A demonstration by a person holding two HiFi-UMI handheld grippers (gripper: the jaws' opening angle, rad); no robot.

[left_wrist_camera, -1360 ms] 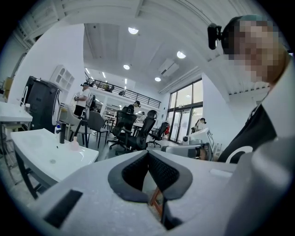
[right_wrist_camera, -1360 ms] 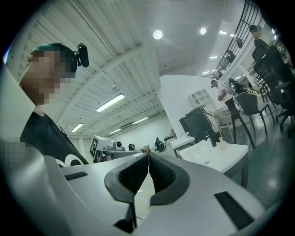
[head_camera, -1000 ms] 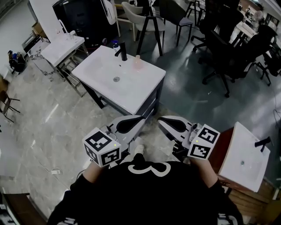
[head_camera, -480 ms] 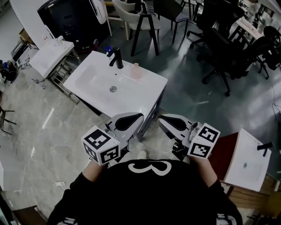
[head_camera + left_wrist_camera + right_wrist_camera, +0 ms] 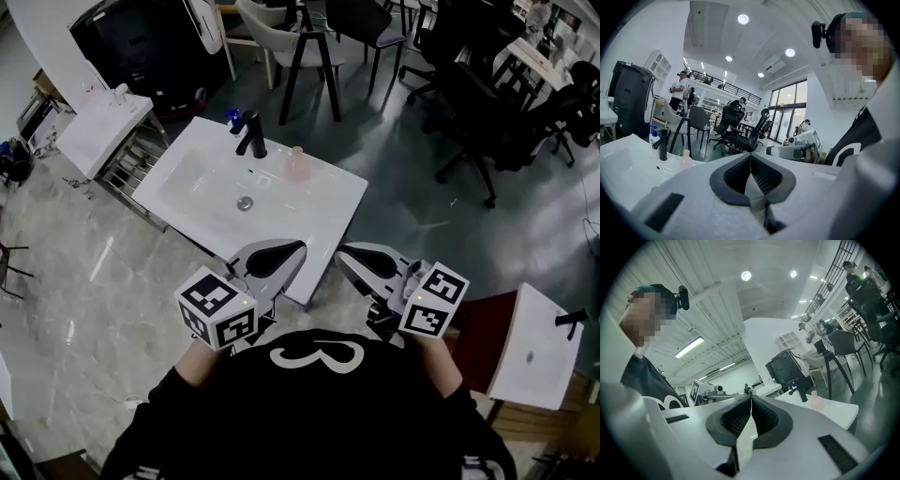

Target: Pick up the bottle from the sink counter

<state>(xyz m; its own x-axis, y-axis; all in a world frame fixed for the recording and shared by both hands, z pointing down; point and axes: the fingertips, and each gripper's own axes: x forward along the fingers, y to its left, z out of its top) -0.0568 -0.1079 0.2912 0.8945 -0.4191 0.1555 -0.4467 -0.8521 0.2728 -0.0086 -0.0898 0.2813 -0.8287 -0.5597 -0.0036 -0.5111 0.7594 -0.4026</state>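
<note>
The bottle (image 5: 296,161), pale pink, stands at the sink counter's (image 5: 323,202) far edge beside the faucet (image 5: 249,138) in the head view. The left gripper (image 5: 291,251) and right gripper (image 5: 349,257) hover at its near corner. The left gripper view alone shows that gripper's jaws pressed together, empty. The right gripper view shows the same for the right.

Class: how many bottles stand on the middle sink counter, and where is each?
2. A pale pink bottle stands right of the black tap; a blue-capped bottle stands at the back edge, left of the tap. No others seem hidden.
</note>
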